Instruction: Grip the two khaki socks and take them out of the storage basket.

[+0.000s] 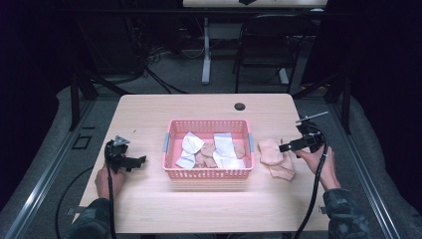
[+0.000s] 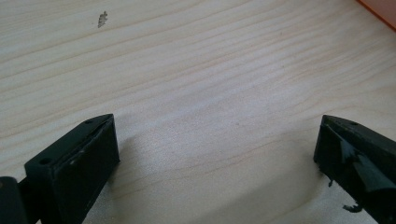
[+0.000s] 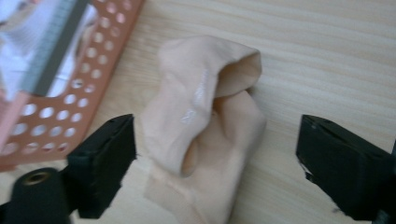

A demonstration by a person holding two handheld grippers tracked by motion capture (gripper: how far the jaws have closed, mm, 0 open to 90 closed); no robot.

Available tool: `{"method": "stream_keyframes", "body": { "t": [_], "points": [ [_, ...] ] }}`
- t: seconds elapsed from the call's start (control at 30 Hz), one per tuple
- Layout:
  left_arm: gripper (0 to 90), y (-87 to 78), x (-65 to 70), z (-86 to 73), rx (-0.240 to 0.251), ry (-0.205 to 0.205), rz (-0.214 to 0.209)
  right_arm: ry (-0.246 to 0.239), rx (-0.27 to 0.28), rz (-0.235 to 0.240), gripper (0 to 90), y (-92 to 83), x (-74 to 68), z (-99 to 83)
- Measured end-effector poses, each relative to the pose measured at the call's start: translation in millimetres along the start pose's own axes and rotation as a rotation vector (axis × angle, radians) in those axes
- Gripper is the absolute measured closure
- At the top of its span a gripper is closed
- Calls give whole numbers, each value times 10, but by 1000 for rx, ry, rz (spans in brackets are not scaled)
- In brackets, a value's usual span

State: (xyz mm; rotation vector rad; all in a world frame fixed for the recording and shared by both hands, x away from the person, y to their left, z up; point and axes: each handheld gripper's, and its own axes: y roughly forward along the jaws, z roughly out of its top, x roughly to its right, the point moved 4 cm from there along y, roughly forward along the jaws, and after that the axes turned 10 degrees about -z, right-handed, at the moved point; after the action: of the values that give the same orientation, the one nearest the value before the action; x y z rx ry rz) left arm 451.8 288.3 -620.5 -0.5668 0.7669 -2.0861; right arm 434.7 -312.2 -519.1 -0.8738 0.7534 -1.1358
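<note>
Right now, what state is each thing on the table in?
Pink basket: upright, holding white and beige cloth pieces.
Beige cloth pile: crumpled on the table, right of the basket, not gripped.
Right gripper: jaws open around the pile.
Left gripper: jaws open, nothing between them.

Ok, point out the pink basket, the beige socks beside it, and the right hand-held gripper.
pink basket (image 1: pixel 208 173): high view, near wall.
beige socks (image 3: pixel 205 121): right gripper view, middle of the crumpled top sock.
right hand-held gripper (image 3: pixel 215 154): right gripper view, midway between its open jaws.
</note>
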Motion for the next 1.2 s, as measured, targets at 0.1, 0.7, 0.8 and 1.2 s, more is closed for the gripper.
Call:
{"method": "stream_keyframes", "body": {
  "t": [0.1,0.7,0.8,1.2],
  "points": [
    [0,-1,0,0,-1,0,1,-27,19,0,0,-133,-63,-41],
    [0,-1,0,0,-1,0,2,-191,42,40,0,-311,-556,-483],
    [0,0,1,0,0,0,1,-192,30,46,0,-270,-558,-587],
    [0,0,1,0,0,-1,2,-173,-72,34,0,23,-465,-831]
  ]
}}
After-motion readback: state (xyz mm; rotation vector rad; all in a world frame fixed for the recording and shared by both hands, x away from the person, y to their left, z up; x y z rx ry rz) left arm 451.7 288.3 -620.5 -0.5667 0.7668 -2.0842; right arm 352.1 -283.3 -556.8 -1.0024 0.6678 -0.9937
